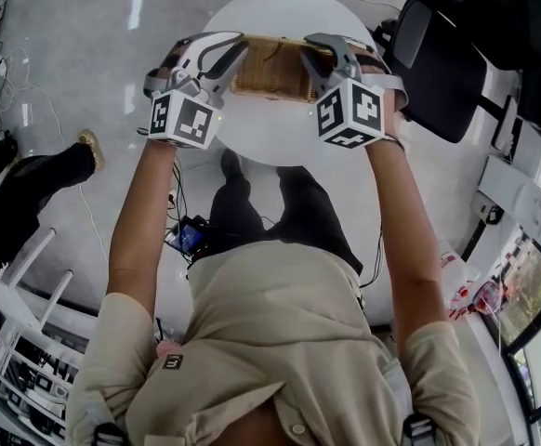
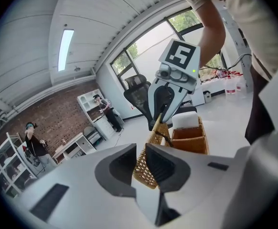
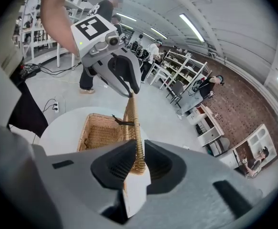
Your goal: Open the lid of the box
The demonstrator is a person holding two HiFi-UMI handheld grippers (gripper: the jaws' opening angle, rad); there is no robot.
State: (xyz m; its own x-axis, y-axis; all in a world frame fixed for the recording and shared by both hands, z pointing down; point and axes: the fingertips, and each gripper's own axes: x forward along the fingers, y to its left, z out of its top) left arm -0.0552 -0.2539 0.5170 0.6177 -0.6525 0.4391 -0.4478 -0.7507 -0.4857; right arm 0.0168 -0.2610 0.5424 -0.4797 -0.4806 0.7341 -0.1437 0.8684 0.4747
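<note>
Wicker is clenched between the pads of the left claw [image 2: 139, 162]: one end of the lid [image 2: 144, 171] is gripped there. The panel is seen edge-on, running straight ahead of that claw to the right claw [image 3: 136, 162], whose jaws are closed on the opposite end. Between the two claws the lid is held tipped up on its edge rather than lying flat. Below it and to one side, the box [image 3: 98, 132] is exposed on the round white table [image 1: 270, 142], with its woven inside uncovered in the right gripper view. A thin dark strap [image 3: 121, 121] is seen ahead of the right claw, where lid and box meet, but whether it ties the two together cannot be told. The opening is therefore judged largely done, since the lid is lifted off the rim and the interior is laid bare. What seems left is for the lid to be swung fully back or set down, and for both grips to be let go.
</note>
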